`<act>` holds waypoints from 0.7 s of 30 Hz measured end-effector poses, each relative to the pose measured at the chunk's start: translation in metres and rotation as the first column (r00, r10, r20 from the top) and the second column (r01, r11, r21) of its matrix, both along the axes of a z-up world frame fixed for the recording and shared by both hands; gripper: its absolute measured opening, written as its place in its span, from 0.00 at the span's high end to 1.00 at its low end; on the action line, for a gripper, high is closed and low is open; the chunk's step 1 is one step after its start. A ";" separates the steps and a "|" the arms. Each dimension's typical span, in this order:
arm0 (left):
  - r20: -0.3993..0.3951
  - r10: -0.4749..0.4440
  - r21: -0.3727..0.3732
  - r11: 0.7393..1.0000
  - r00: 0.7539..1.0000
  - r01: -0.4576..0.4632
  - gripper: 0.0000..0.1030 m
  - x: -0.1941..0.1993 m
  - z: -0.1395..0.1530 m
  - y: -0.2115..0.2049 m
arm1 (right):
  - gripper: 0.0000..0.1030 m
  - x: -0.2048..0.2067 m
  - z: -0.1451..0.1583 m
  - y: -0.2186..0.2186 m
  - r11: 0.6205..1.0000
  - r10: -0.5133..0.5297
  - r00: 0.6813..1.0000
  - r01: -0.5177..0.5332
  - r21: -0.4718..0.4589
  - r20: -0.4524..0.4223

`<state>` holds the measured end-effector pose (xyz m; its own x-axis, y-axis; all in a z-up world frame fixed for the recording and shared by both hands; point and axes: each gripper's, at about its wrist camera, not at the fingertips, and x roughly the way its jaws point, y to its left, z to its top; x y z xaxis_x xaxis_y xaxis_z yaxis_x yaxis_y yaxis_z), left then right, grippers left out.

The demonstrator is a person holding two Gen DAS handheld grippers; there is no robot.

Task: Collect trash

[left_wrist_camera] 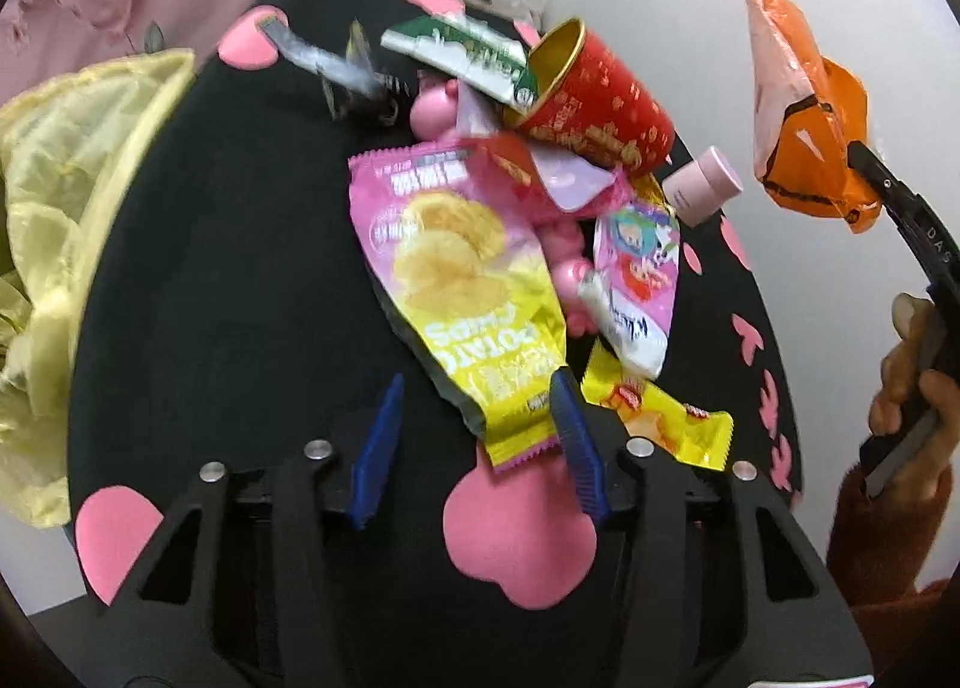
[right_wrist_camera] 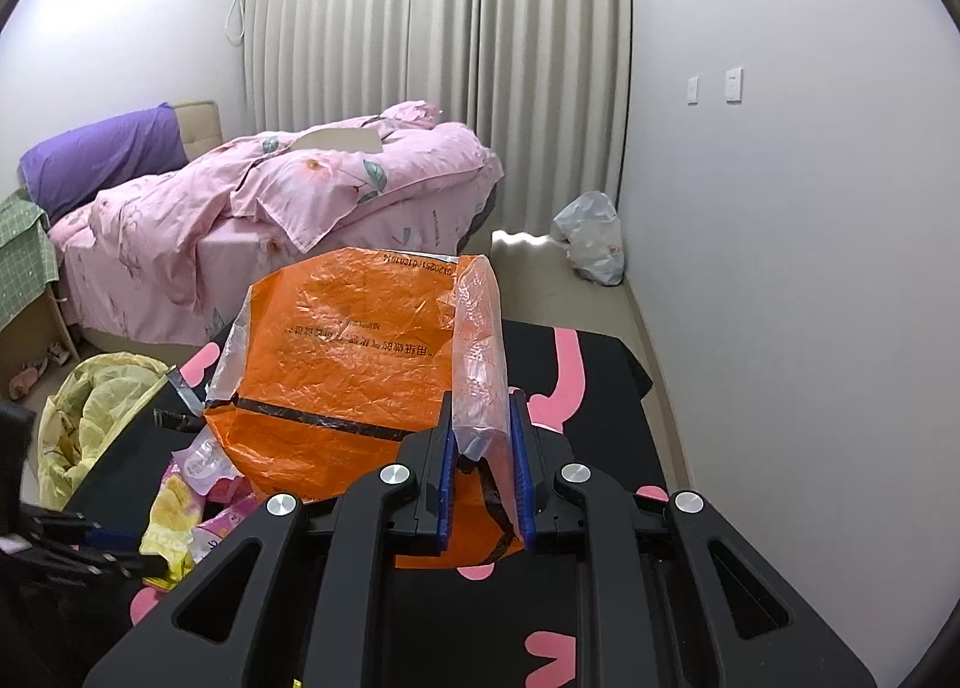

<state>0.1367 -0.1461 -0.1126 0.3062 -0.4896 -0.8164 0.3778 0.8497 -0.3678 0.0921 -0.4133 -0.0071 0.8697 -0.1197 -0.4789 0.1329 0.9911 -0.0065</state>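
Trash: orange bag (right_wrist_camera: 336, 364) pinched in right tool (right_wrist_camera: 483, 484), lifted over desk (right_wrist_camera: 600, 388) | left tool (left_wrist_camera: 474, 442) spread wide, one finger touching chip bag (left_wrist_camera: 462, 292) in wrapper pile mid-desk | yellow bin bag (left_wrist_camera: 54, 244) beside left edge

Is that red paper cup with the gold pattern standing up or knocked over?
Knocked over. The red paper cup lies on its side on the wrapper pile, its gold-lined mouth facing up-left, a green-and-white wrapper poking into its mouth.
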 end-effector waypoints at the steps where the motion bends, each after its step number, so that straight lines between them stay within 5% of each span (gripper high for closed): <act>1: -0.009 -0.013 -0.003 1.000 1.000 0.013 0.73 -0.001 -0.001 -0.002 | 0.84 0.000 -0.001 0.000 1.000 0.005 1.000 -0.005 0.012 0.000; 3: -0.006 -0.008 0.000 1.000 1.000 0.008 0.90 -0.001 -0.001 -0.001 | 0.84 0.001 -0.003 0.000 0.999 0.011 1.000 -0.011 0.031 -0.001; 5: 0.018 0.001 0.002 1.000 1.000 -0.001 0.96 -0.002 0.002 0.005 | 0.84 0.001 -0.003 0.002 0.999 0.019 1.000 -0.019 0.040 0.001; 13: 0.135 0.077 -0.038 0.997 0.988 -0.072 0.98 -0.004 0.033 0.046 | 0.84 0.001 0.000 0.014 0.998 0.057 0.998 -0.057 0.037 0.005; 14: 0.124 0.069 -0.066 0.996 0.990 -0.061 0.93 -0.004 0.034 0.049 | 0.84 0.000 -0.002 0.013 0.997 0.065 0.998 -0.065 0.046 -0.004; 17: 0.090 0.016 -0.141 0.990 0.996 -0.003 0.46 -0.004 0.031 0.044 | 0.83 -0.007 -0.012 0.009 0.995 0.072 0.997 -0.069 0.069 -0.030; 21: 0.108 0.001 -0.131 0.991 0.994 0.013 0.45 0.003 0.018 0.033 | 0.83 -0.023 -0.031 0.001 0.992 0.078 0.995 -0.071 0.101 -0.064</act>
<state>0.1392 -0.1127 -0.0944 0.3855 -0.5922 -0.7076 0.4259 0.7945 -0.4329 0.0689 -0.4120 -0.0384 0.8395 -0.0050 -0.5433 0.0610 0.9945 0.0851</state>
